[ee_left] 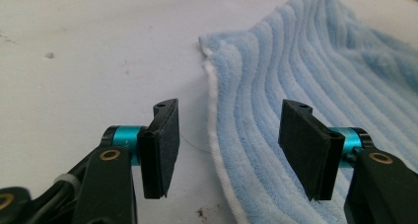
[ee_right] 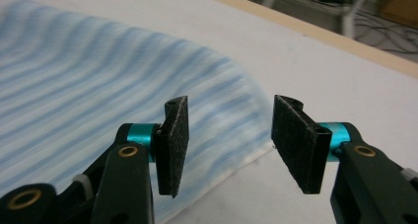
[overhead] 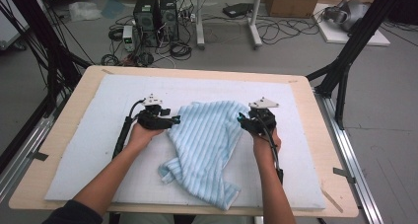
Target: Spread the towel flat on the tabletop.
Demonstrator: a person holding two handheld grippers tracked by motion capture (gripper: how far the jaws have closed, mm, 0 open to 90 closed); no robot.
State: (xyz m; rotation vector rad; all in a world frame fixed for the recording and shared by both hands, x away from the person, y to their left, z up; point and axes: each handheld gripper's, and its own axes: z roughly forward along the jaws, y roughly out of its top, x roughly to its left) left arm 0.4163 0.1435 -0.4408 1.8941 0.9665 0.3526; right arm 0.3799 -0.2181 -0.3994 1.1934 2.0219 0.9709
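A light blue striped towel (overhead: pixel 207 145) lies rumpled on the white mat (overhead: pixel 88 150), stretched from the middle toward the front edge. My left gripper (overhead: pixel 173 120) sits at the towel's left edge, jaws apart. In the left gripper view the towel's white hem (ee_left: pixel 213 110) runs between the open pads (ee_left: pixel 162 145) without touching them. My right gripper (overhead: pixel 242 120) is at the towel's upper right corner. In the right gripper view its gripper (ee_right: pixel 229 145) stands open over the towel's edge (ee_right: pixel 222 135), nothing pressed between the pads.
The mat covers a wooden table (overhead: pixel 325 150). Beyond the far edge are computer towers (overhead: pixel 155 14), cables on the floor and black frame posts (overhead: pixel 345 61). Bare mat lies left and right of the towel.
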